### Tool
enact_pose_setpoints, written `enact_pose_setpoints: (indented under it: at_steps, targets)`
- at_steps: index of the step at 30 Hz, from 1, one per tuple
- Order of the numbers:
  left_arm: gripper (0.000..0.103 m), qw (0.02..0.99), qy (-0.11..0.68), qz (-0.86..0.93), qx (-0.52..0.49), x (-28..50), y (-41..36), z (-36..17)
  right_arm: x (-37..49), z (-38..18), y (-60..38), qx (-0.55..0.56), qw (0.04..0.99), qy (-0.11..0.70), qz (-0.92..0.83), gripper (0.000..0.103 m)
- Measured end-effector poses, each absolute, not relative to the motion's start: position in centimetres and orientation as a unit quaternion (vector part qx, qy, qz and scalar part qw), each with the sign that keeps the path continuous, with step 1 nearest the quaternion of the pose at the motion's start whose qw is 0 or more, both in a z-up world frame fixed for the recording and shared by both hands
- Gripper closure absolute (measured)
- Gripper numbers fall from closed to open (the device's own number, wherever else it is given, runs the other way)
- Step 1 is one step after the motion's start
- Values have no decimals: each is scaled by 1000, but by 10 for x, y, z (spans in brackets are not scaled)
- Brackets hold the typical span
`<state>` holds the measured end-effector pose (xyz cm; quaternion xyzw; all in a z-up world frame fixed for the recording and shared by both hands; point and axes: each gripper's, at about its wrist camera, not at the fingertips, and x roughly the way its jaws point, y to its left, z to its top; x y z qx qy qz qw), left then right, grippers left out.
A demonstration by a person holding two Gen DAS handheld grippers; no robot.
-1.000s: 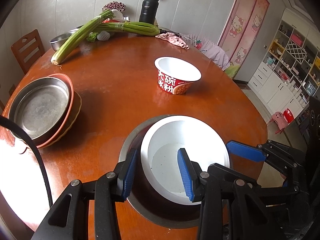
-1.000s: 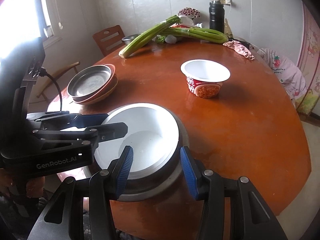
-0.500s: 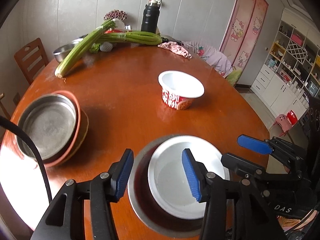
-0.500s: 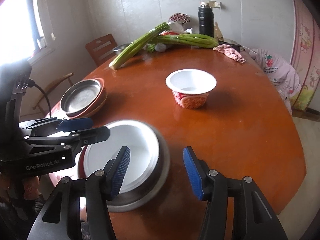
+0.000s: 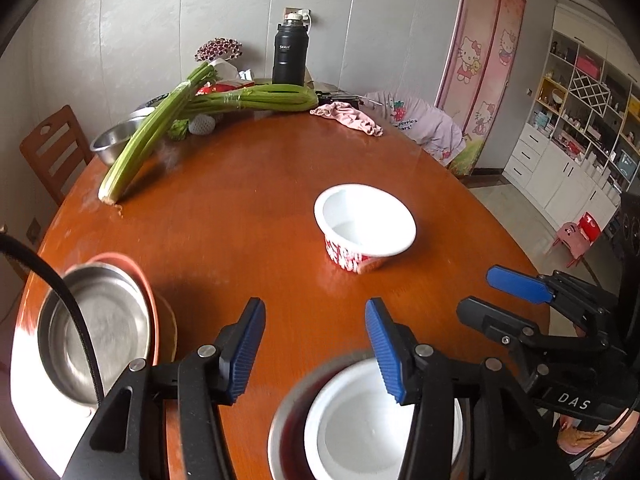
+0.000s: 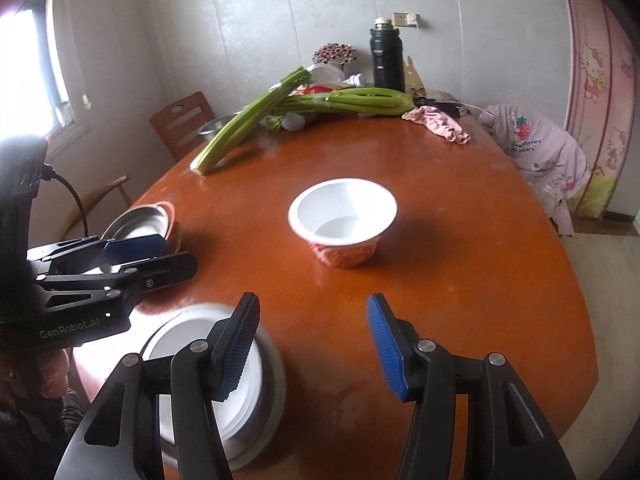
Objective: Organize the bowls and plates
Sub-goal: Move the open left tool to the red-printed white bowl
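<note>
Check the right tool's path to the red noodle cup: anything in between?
Nothing visible blocks it. Between the right tool and the red noodle cup lies only bare table. The white bowl in the steel plate sits off to the lower left, and the left tool is further left.

Nested white bowl (image 5: 360, 428) blurred, cut off below.

"GenRobot.AI" stands in pale letters on the black body of the left gripper (image 6: 148, 258). "DAS" is printed in white on the black housing of the right gripper (image 5: 508, 300). The lilac garment (image 6: 532, 144) draped on a chair reads "berries with pears". White characters on the red-sided paper noodle bowl (image 5: 364, 226) and the black flask's (image 5: 291, 54) label are illegible.
</note>
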<state>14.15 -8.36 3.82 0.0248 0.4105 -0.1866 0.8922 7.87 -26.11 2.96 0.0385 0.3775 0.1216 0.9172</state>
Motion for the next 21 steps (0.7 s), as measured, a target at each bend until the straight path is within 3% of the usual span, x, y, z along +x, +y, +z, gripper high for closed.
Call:
enact_pose_setpoints:
  at_steps: [21]
  targets:
    - [51, 872, 452, -185, 37, 227, -116, 38, 167, 28, -289, 52, 907, 407, 90, 45]
